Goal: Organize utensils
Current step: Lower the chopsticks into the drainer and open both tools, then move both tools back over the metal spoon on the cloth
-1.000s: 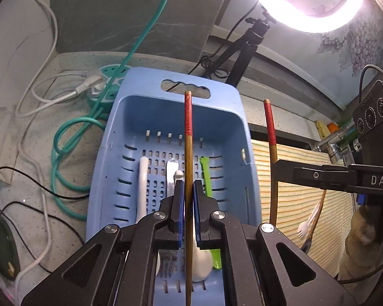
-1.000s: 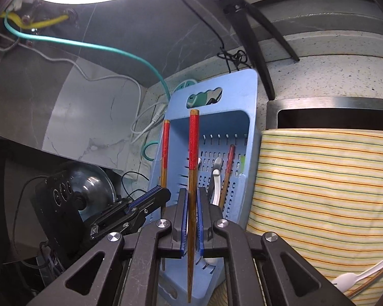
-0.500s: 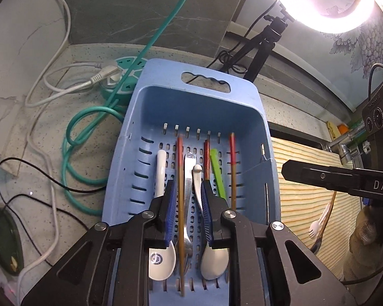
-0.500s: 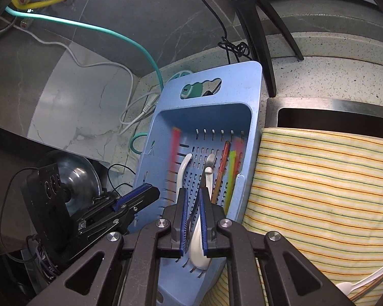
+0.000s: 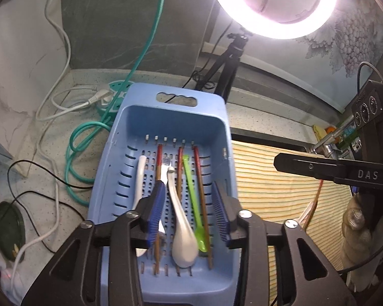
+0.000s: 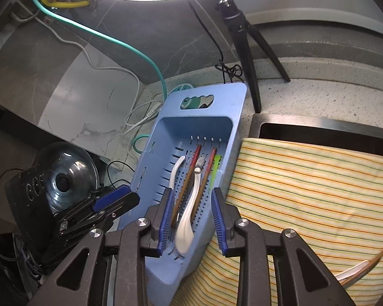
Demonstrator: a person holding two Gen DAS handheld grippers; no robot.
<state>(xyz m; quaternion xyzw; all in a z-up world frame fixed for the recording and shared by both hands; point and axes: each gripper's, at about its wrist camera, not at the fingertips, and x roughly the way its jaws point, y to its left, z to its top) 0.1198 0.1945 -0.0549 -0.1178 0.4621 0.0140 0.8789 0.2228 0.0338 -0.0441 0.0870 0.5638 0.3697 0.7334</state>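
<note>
My left tongs point(image 5: 189, 213) stand spread wide over the perforated light-blue plastic basket point(image 5: 218, 117), nothing between the ribbed blue pads point(image 5: 155, 211). My right tongs point(image 6: 191, 219) are likewise spread and empty above the same basket point(image 6: 238, 107).

Contents lie lengthwise on the slotted floor: a glossy white ceramic soup spoon point(image 5: 180, 219) with a deep bowl, a second white spoon point(image 5: 140, 178) along the left wall, a thin lime-green plastic spoon point(image 5: 192, 201), and slender red-tipped wooden chopsticks point(image 5: 200, 193) (three shafts visible in the left view; a metal handle between them is partly hidden). The basket has a moulded handle cut-out at its far end and smooth, matte walls.

The basket rests on a speckled stone table point(image 5: 258, 117), its right edge against a ribbed cloth with yellow and green stripes point(image 6: 306, 186). More utensils lie on that cloth at the lower right point(image 6: 365, 265), only partly seen. A coiled teal cable point(image 5: 76, 153) and white cords lie left of the basket. Behind stand a black tripod point(image 6: 242, 48), a glowing ring light point(image 5: 270, 5), and grey marble-veined wall panels.
</note>
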